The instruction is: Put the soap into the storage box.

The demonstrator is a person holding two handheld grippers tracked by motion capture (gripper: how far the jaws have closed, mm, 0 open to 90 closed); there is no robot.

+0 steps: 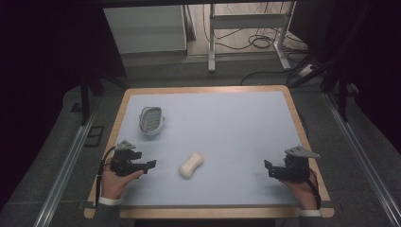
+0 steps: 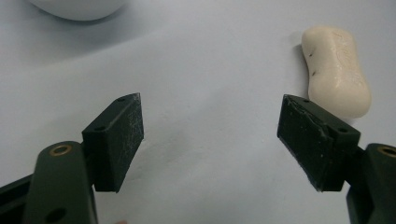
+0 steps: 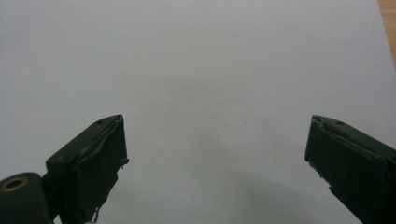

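A cream bar of soap lies near the front middle of the pale blue table. A white soap dish with a ribbed inside stands at the back left. My left gripper rests at the front left, jaws wide open and empty, pointing right toward the soap. In the left gripper view the soap lies just beyond the right jaw of the left gripper, and the soap dish rim shows at the top. My right gripper sits at the front right, open and empty; the right gripper faces bare table.
The table has a wooden rim all round. Beyond its far edge are a white cabinet, metal desk legs and cables on the floor. Aluminium rails run along both sides of the table.
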